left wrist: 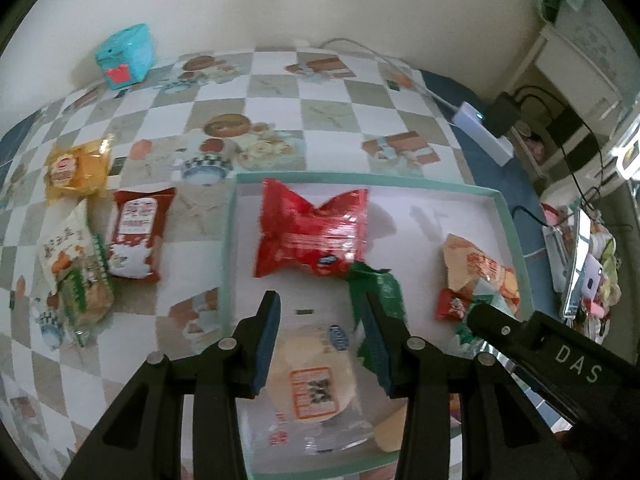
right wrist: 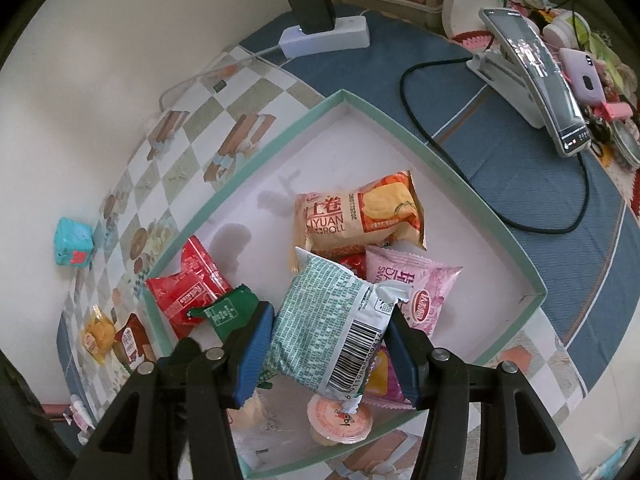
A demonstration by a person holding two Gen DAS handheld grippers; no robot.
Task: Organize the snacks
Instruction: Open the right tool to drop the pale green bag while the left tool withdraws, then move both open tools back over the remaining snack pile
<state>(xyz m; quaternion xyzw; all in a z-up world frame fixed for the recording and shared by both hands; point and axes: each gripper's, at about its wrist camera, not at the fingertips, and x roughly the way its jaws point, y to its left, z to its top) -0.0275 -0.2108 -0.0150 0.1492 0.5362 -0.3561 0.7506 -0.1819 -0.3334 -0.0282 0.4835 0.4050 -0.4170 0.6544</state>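
A teal-rimmed white tray (left wrist: pixel 229 240) (right wrist: pixel 440 164) holds several snacks. My left gripper (left wrist: pixel 324 344) hangs open over a clear packet with a round pastry (left wrist: pixel 312 376) that lies on the tray floor; its pads touch nothing. Just beyond it lie a red packet (left wrist: pixel 312 236) (right wrist: pixel 188 292) and a green packet (left wrist: pixel 380 288) (right wrist: pixel 228 312). My right gripper (right wrist: pixel 330 356) is shut on a white packet with teal print and a barcode (right wrist: pixel 332 320), held above a pink packet (right wrist: pixel 412 292) and a beige egg-roll packet (right wrist: pixel 360 216). A jelly cup (right wrist: pixel 340 420) sits below.
Left of the tray on the checkered cloth lie a yellow packet (left wrist: pixel 76 172), a dark red packet (left wrist: pixel 136 236) and a white-green packet (left wrist: pixel 76 264). A teal cube (left wrist: pixel 124 56) stands by the wall. A power strip (right wrist: pixel 324 36), a cable (right wrist: pixel 416 92) and a phone on a stand (right wrist: pixel 536 76) lie beyond the tray.
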